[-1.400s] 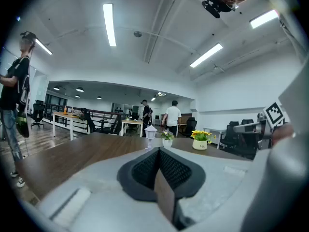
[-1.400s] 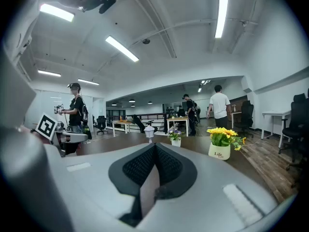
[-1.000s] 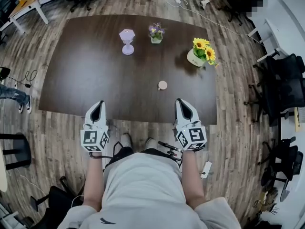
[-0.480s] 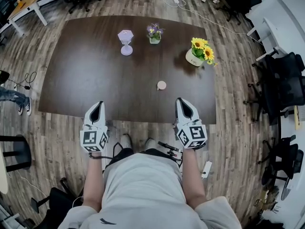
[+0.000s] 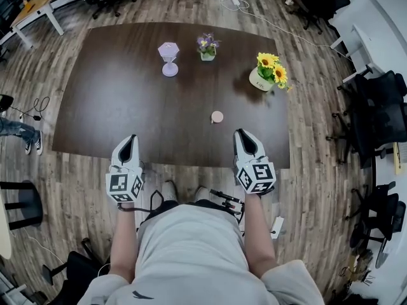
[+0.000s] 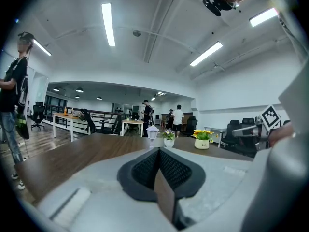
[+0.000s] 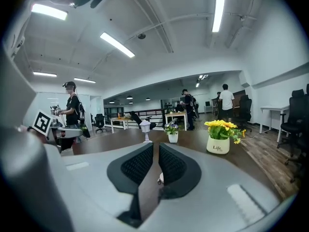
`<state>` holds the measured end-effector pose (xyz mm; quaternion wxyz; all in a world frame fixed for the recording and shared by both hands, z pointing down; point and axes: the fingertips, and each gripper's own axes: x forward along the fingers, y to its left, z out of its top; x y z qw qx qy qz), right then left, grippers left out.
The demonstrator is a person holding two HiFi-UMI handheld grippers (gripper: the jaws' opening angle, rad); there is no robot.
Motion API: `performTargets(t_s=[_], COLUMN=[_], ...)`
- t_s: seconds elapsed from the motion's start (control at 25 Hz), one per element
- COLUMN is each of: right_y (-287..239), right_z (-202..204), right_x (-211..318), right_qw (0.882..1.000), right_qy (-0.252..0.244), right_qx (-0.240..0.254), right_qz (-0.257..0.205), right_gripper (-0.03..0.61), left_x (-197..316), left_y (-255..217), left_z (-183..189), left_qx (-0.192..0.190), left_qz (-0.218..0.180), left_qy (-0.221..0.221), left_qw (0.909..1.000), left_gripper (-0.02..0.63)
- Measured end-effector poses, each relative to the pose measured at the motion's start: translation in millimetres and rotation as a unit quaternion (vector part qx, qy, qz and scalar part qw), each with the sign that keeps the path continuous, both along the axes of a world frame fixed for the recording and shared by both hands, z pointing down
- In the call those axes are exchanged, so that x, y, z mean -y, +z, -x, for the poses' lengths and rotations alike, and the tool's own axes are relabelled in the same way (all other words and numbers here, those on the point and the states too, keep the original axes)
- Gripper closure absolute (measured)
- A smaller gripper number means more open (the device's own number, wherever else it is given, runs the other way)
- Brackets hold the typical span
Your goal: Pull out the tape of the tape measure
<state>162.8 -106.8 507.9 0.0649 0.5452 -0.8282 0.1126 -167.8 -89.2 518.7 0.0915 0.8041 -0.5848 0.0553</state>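
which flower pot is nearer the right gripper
The white pot of yellow sunflowers, on the right; the small purple-flower pot stands farther back and left.

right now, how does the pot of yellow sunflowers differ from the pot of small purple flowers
The white pot of yellow sunflowers is bigger than the white pot of small purple flowers. The sunflower pot bears dark print; the purple-flower pot looks plain. Sunflowers stand nearer the right edge, purple flowers farther back. Both stand upright on the dark brown table.

Head view steeply down over table (image 5: 114, 94), gripper views low along it, all sharing sunflowers (image 5: 270, 65)
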Motion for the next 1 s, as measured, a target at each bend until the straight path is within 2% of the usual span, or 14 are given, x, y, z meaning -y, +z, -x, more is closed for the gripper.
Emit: performTargets(t_s=[0.36,0.52,0.8,0.92,1.0], right_y=[52.2,86.0,155.3,170.9,177.2], right_z=[6.0,8.8,8.2,10.0,13.5], right_x=[32.8,56.5,88.9,98.7,103.5], right_qw=[0.998,0.995,0.977,0.969,0.964], right_qy=[-0.007,-0.004,-0.001,-0.009,-0.032], right_qx=[-0.022,-0.045,-0.081,-0.105,-0.134], right_qz=[0.055,0.094,0.197,0.222,0.227], right_gripper=[0.501,0.448,0.374,0.34,0.333], left_x=[16.9,21.5,28.5,29.2,28.8], left_y=[-1.1,1.5,5.4,7.5,9.4], left_z=[6.2,6.0,5.6,4.7,4.2], left_qx=[0.003,0.003,0.001,0.001,0.002], left_qz=[0.0,0.004,0.01,0.013,0.016], left_qy=[0.0,0.001,0.0,0.0,-0.001], left_qw=[1.0,1.0,0.9999,0.9999,0.9999], left_gripper=[0.607,0.607,0.607,0.607,0.607])
